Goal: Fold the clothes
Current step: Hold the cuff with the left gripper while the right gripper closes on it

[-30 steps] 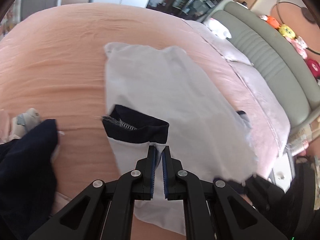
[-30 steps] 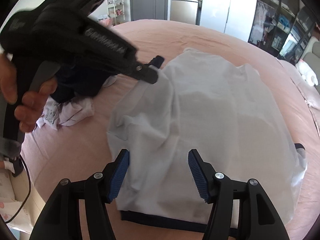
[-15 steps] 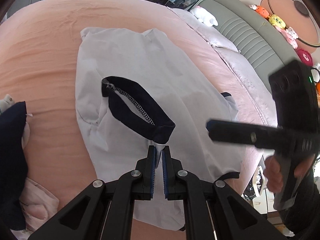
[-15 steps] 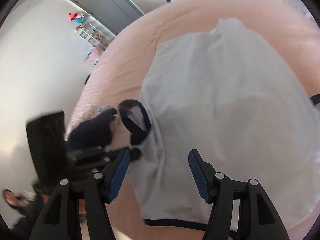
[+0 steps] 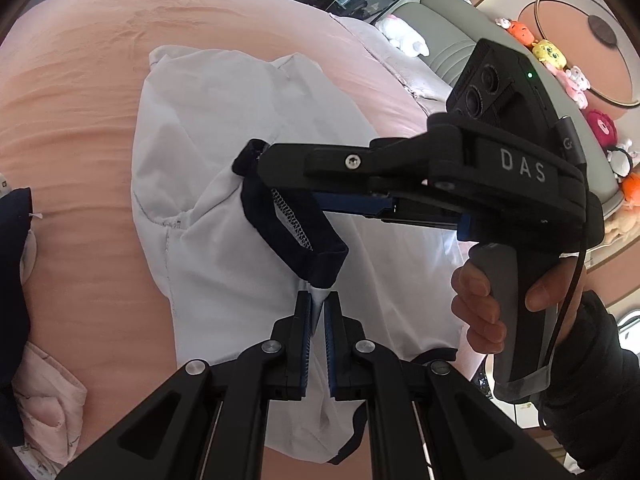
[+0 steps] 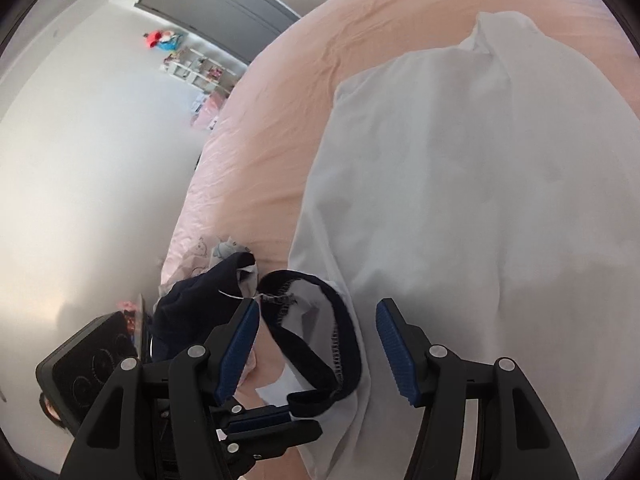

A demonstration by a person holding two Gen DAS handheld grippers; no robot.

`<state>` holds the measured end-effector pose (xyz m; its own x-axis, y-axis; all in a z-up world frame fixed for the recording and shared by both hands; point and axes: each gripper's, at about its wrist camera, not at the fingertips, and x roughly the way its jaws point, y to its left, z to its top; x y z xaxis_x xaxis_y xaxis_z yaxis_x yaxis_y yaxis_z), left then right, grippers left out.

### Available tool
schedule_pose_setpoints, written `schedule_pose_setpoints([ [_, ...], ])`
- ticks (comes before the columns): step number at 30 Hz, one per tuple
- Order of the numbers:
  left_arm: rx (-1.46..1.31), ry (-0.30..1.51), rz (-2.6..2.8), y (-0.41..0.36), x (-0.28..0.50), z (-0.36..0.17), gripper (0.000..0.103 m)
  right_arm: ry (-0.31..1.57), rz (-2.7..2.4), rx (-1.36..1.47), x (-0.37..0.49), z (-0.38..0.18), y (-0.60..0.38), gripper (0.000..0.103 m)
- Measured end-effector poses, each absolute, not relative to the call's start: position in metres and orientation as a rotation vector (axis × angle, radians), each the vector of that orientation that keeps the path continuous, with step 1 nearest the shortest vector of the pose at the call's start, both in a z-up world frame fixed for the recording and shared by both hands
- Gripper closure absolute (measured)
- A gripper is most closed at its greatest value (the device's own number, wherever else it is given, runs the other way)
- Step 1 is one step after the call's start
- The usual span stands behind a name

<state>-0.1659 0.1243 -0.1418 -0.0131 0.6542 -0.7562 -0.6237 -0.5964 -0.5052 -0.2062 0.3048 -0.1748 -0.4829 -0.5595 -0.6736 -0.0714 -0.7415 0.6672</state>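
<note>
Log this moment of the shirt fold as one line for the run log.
stage: sleeve fold | left gripper: shut on white shirt near navy cuff | right gripper: open, at cuff | surface: pink bed

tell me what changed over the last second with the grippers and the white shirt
The right gripper swung in from the side to the navy sleeve cuff, open around its far end. The left gripper stayed shut on the white shirt just below the cuff, lifting it slightly. The shirt's body stayed spread on the pink bed.

White shirt [image 5: 224,264] – smooth matt cloth; pink bedsheet [image 5: 72,128] – creased matt cloth.
</note>
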Motion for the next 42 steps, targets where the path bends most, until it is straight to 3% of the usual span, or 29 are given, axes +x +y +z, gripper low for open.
schedule_pose_setpoints([
  [4,-1.315,0.020,1.749,0.129,-0.156,-0.140,0.098,-0.800,-2.328,1.395,-0.206,-0.165,0.291,0.048],
  [7,-1.302,0.061,1.748,0.131,-0.149,-0.140,0.098,-0.730,-2.387,1.435,-0.202,-0.163,0.292,0.077],
  [8,-1.300,0.071,1.753,0.130,-0.148,-0.140,0.098,-0.713,-2.407,1.454,-0.200,-0.164,0.294,0.097],
  [15,-1.383,0.000,1.751,0.108,-0.151,-0.144,0.096,-0.704,-2.454,1.464,-0.198,-0.179,0.302,0.098],
  [24,-1.082,0.399,1.999,0.078,-0.106,-0.120,0.094,-0.629,-2.475,1.431,-0.193,-0.166,0.302,0.098],
  [27,-1.040,0.537,2.021,0.076,-0.098,-0.128,0.089,-0.616,-2.481,1.430,-0.194,-0.163,0.302,0.098],
  [33,-1.058,0.457,2.030,0.061,-0.103,-0.133,0.085,-0.594,-2.496,1.452,-0.195,-0.164,0.303,0.098],
  [34,-1.059,0.449,2.033,0.061,-0.103,-0.134,0.079,-0.593,-2.497,1.453,-0.195,-0.164,0.304,0.098],
  [36,-1.065,0.444,2.044,0.062,-0.104,-0.135,0.044,-0.592,-2.500,1.455,-0.194,-0.164,0.306,0.098],
  [37,-1.068,0.441,2.050,0.063,-0.104,-0.136,0.020,-0.595,-2.503,1.454,-0.194,-0.163,0.307,0.098],
  [42,-1.083,0.427,2.078,0.067,-0.105,-0.139,0.019,-0.582,-2.510,1.457,-0.195,-0.160,0.310,0.098],
])
